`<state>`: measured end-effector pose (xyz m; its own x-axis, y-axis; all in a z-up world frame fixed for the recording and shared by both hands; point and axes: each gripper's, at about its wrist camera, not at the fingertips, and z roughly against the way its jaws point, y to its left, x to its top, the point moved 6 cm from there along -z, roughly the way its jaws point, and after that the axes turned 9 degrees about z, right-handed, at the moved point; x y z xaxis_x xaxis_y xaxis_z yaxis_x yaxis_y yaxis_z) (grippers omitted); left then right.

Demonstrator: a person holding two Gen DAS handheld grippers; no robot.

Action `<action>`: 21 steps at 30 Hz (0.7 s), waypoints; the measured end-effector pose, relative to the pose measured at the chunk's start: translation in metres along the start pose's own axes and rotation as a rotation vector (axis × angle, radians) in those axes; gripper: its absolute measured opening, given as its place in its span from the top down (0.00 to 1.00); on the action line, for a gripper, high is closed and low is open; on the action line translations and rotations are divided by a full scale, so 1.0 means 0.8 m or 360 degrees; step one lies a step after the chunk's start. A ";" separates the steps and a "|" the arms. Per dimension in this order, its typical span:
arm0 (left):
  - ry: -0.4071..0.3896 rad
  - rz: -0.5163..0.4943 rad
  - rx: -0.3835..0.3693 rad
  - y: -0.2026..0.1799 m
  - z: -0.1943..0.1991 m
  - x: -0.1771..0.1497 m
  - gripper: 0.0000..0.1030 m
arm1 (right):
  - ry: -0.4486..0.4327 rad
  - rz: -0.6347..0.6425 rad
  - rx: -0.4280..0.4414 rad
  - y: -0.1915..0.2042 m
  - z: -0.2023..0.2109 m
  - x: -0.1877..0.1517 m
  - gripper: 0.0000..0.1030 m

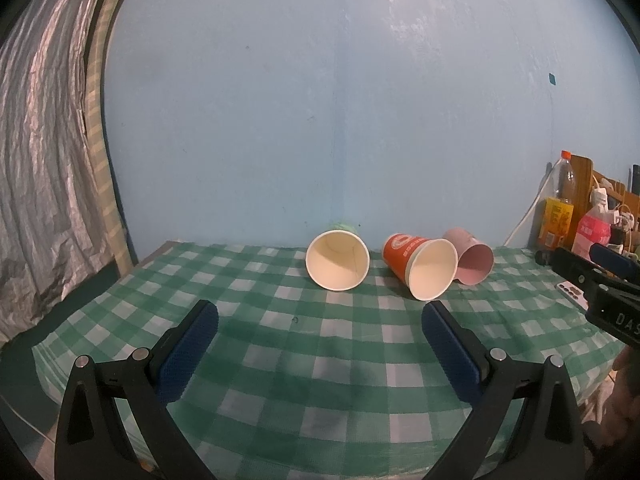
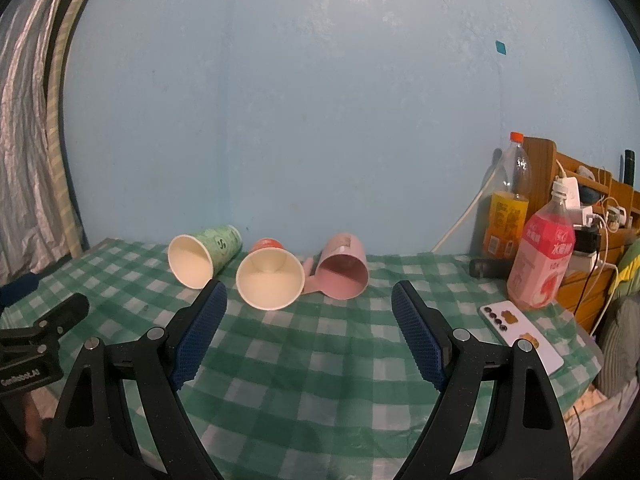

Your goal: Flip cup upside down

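Cups, 3, are being kept on their sides on the checked surface (image 1: 280, 360), mouths facing the tongs: green cup (image 2: 202, 254), orange cup (image 2: 270, 278), pink cup (image 2: 344, 270). Left tongs (image 1: 320, 344) and right tongs (image 2: 308, 332) are being held wide open, empty. Orange cup is judged nearest the right tongs.

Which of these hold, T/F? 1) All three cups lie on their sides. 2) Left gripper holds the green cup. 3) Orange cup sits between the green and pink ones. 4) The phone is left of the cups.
1) True: the green cup, orange cup and pink cup lie tipped, mouths toward the cameras.
2) False: the left gripper is open and empty, as is the right gripper.
3) True.
4) False: the phone lies right of them.
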<state>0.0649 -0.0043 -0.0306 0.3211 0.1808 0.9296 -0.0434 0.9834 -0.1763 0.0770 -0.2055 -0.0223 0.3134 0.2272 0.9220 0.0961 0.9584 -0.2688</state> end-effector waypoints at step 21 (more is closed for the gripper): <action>0.0450 -0.0068 -0.0046 -0.081 -0.114 0.091 0.00 | 0.0281 -0.0147 0.0294 -0.068 -0.091 0.088 0.18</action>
<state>0.1773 -0.0563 0.0190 0.5732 0.1234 0.8101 0.0015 0.9884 -0.1517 0.1628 -0.2542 0.0371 0.4727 0.1191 0.8731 -0.0371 0.9926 -0.1153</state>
